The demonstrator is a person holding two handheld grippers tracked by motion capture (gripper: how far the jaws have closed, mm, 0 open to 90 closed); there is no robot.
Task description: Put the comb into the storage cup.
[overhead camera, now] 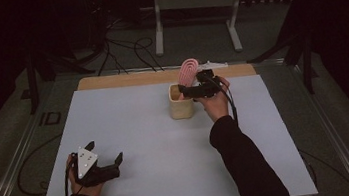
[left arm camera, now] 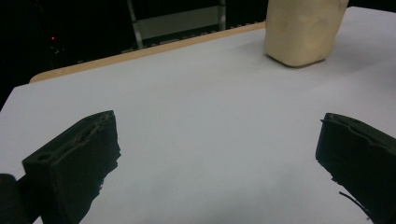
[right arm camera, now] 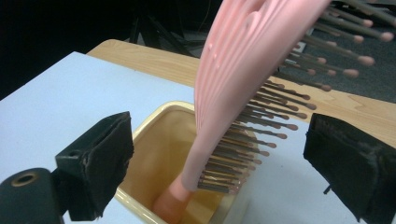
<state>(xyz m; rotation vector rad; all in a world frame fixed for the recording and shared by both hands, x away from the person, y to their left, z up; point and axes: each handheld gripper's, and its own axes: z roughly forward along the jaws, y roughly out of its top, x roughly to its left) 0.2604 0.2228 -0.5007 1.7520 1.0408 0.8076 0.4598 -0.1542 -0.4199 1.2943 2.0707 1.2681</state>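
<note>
Left gripper point(overhead camera: 104, 154): rests near the table's point(overhead camera: 131, 133) front edge, jaws spread, holding nothing.
Right gripper point(right arm camera: 219, 154): jaws apart, straddling the hairbrush point(right arm camera: 243, 79) without touching.
Hairbrush: handle down inside the cream cup point(right arm camera: 154, 149), leaning on its rim.
Step advice: withdraw straight back, clearing the bristles, lest the cup tip.

A pale grey table point(overhead camera: 146, 131) bears one cream cup point(overhead camera: 182, 108).

Bare white table point(overhead camera: 159, 150) lay open between the left gripper point(overhead camera: 105, 154) and the cup point(overhead camera: 181, 106). A pink hairbrush point(right arm camera: 243, 79), handle down in the cup, leaned across its mouth between the right gripper point(right arm camera: 219, 154)'s spread jaws.
</note>
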